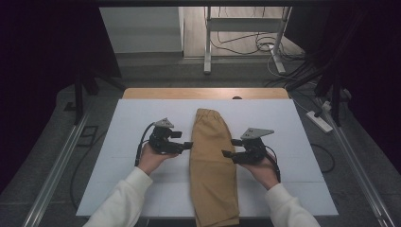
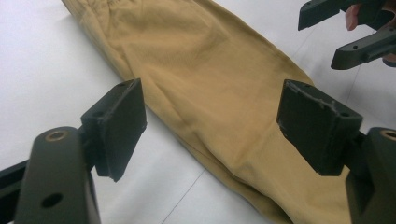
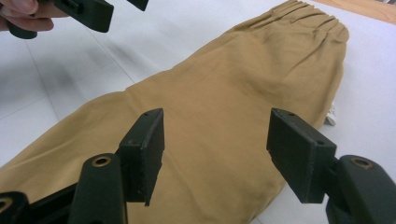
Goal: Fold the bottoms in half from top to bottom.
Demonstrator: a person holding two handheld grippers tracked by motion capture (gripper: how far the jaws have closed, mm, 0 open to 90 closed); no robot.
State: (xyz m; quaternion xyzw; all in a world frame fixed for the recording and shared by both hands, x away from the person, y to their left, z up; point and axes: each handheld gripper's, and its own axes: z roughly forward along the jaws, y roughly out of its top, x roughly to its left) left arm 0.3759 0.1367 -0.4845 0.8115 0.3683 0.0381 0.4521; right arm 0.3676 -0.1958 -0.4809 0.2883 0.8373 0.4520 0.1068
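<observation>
While the tan trousers (image 1: 213, 163) lie folded lengthwise, left tool (image 1: 188, 145) and right tool (image 1: 228, 148) flank them, both spread, pinching nothing.

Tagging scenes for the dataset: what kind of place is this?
Probably a lab recording station, not a home: a white board laid over a wooden table, dark curtains around it, loose cables and a power strip on the floor.

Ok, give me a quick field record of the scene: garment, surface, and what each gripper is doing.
garment: tan trousers, folded lengthwise, waistband at the far end
surface: white board on a wooden table
left gripper: open, at the trousers' left edge, holding nothing
right gripper: open, at the trousers' right edge, holding nothing
trousers' near end: hangs past the board's near edge
</observation>
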